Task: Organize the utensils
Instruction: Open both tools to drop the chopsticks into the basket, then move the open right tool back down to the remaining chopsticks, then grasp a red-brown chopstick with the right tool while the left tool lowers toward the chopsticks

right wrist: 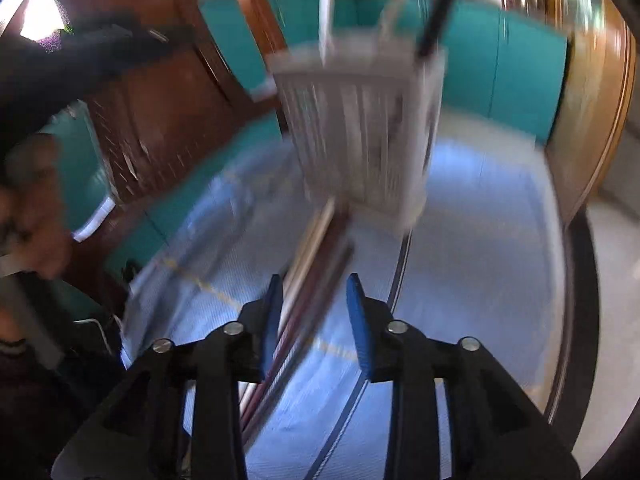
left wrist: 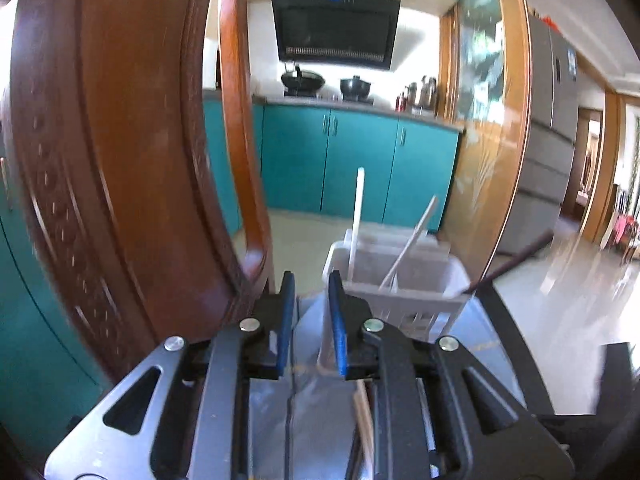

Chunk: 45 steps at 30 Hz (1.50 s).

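Observation:
A white slotted utensil holder (left wrist: 400, 276) stands on the table just ahead of my left gripper (left wrist: 311, 282). Two pale sticks (left wrist: 356, 220) stand in it, and a dark chopstick (left wrist: 516, 258) leans out over its right corner. The left gripper's blue pads stand a narrow gap apart with nothing between them. In the blurred right wrist view the holder (right wrist: 360, 120) is farther off. A bundle of chopsticks (right wrist: 316, 248) lies on the cloth, running from the holder's foot back under my right gripper (right wrist: 315, 286). That gripper is open and hangs above the bundle, which passes close to its left finger.
A carved wooden chair back (left wrist: 120, 160) rises close on the left. The table (right wrist: 480, 240) has a pale blue cover and a dark rounded rim. A person's hand (right wrist: 36, 216) shows at the left edge. Teal kitchen cabinets (left wrist: 328, 160) stand behind.

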Motion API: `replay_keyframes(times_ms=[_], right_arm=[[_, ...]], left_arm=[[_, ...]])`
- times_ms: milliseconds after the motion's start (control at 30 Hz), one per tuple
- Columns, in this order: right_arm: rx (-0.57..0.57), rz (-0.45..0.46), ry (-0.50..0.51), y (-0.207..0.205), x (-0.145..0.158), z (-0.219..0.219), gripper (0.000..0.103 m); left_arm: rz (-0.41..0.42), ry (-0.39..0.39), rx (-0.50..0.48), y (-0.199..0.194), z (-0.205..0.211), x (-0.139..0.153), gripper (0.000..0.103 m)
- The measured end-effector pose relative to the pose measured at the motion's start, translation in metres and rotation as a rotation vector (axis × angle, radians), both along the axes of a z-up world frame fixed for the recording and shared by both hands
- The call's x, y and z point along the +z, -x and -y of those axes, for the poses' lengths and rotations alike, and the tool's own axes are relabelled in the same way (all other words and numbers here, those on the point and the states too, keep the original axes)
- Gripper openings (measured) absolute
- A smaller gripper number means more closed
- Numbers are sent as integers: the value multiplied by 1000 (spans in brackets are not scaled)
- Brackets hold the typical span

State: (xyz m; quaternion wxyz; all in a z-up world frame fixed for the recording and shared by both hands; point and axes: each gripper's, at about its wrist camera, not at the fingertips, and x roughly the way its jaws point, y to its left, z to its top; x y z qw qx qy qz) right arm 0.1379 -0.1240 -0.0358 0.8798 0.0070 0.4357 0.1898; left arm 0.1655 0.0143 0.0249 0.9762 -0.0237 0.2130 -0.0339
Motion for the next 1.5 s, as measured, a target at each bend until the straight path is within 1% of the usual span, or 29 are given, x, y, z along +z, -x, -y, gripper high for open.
replay_keyframes(times_ms=[33,67,167,333,433,467,500,533,567,600,633,733,833,900,967,1000,1033,1100,1133,1167,1200,1300,1333,1367,1433,1500], right_arm=[[-2,-27,5,-4,-6,-2,41],[-8,-51,20,-7,-13,-5,43],[-38,-79,59,-16,-25,-14,43],[-69,-165,-2,-27,-45,-21,43],[-79,-162,3,-27,-50,-23,43],[-81,-160,1,-25,-51,-22,42],[-85,-158,-2,-24,-53,-21,40],[-87,-159,-10,-23,-53,-20,32],[-85,-164,-25,-23,-55,-19,19],[-82,-171,-40,-22,-55,-18,14],[-87,-170,-32,-21,-54,-16,4],[-88,-181,-40,-17,-53,-11,0],[-119,-197,-19,-10,-54,-1,0],[-141,-209,-27,-7,-56,7,0],[-186,-182,36,-3,-53,12,0],[-206,-154,80,0,-51,14,0],[-213,-136,97,2,-49,16,0],[-198,-124,57,4,-45,19,1],[-184,-122,34,4,-43,18,2],[-173,-118,27,5,-42,15,6],[-164,-113,28,5,-42,12,8],[-131,-111,33,6,-44,-2,19],[-121,-116,35,4,-46,-8,27],[-118,-118,34,4,-48,-11,33],[-110,-129,30,-1,-50,-18,36],[-109,-141,35,-6,-53,-23,36]], left_arm=[[-10,-2,1,2,-2,-4,22],[-15,-2,2,4,-3,-5,26],[-32,5,0,8,-5,-10,28],[-55,-1,-10,16,-8,-22,30],[-66,-12,-9,20,-11,-25,30],[-70,-15,-8,20,-12,-27,31],[-74,-20,-6,20,-14,-28,31],[-77,-23,-5,21,-16,-28,31],[-80,-28,-4,22,-17,-29,32],[-83,-34,-3,22,-17,-30,32],[-87,-43,-2,23,-18,-31,32],[-96,-58,-2,24,-19,-35,32],[-104,-64,-1,25,-20,-38,32],[-111,-67,-1,25,-21,-40,32],[-120,-69,-1,26,-20,-42,34],[-125,-69,0,27,-20,-44,34],[-131,-68,-1,27,-19,-45,34],[-141,-63,-4,26,-18,-47,34],[-145,-60,-4,25,-17,-48,35],[-149,-57,-5,25,-17,-49,36],[-151,-55,-5,25,-16,-50,36],[-152,-50,-7,26,-14,-50,38],[-152,-51,-8,26,-13,-51,39],[-152,-51,-9,26,-12,-51,39],[-155,-53,-10,26,-12,-52,40],[-160,-51,-8,25,-12,-52,40]])
